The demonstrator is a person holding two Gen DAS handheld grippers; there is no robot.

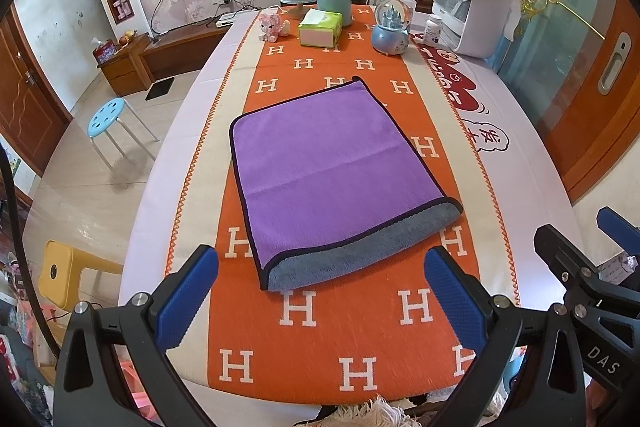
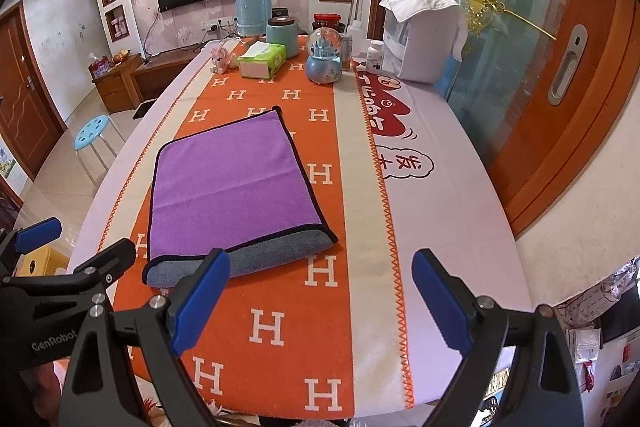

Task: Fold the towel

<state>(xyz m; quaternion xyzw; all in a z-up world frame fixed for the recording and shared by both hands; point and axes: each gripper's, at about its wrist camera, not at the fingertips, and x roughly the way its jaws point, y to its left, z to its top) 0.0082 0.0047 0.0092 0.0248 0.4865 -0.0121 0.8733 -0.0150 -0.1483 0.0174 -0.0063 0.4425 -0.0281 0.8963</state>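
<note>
Our towel (image 1: 340,179) lies folded once on the table (image 1: 520,187); both grippers, left (image 1: 320,291) and right (image 2: 320,299), hover spread, empty; more folds likely remain.

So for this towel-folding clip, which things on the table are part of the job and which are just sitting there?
Part of the job:
purple towel, folded once, grey underside showing at the near edge
left gripper, open, holding nothing
right gripper, open, holding nothing

Just lying about:
orange H-pattern table runner
tissue box
snow globe
pink toy figure
teal canister
white pill bottle
</note>
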